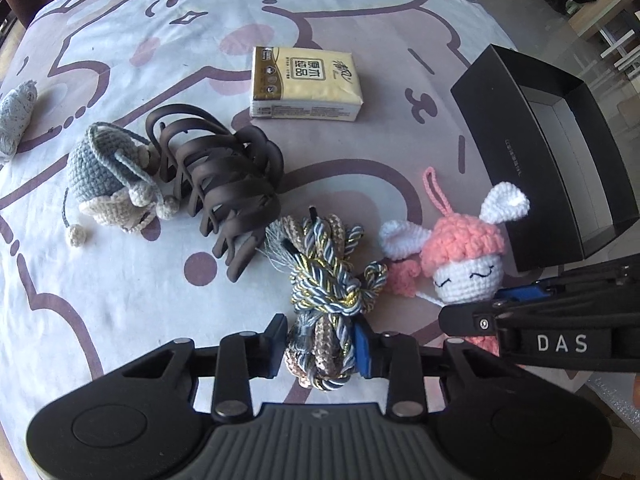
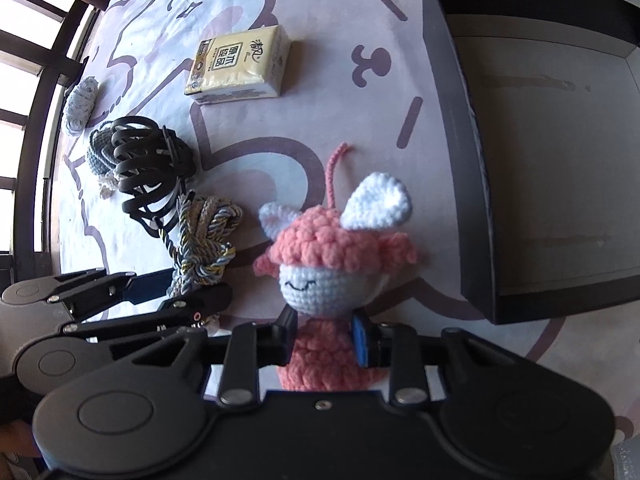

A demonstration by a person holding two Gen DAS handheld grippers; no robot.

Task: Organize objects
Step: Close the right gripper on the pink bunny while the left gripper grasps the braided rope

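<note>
The left gripper [image 1: 320,346] is pinching the cord bundle [image 1: 326,276] between nearly closed fingers; the right gripper [image 2: 325,338] is squeezing the pink doll [image 2: 332,264] at its body. Beyond the right fingers, the box [image 2: 460,140] is waiting; loose cord could be snagging the hair clip [image 1: 224,184] just past it.

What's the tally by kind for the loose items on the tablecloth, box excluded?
Crochet dolls: 2, pink doll, grey-blue doll
Cord bundles: 2, braided cord bundle, pale yarn bundle
Hair claw clip: 1
Tissue pack: 1
Total: 6
</note>
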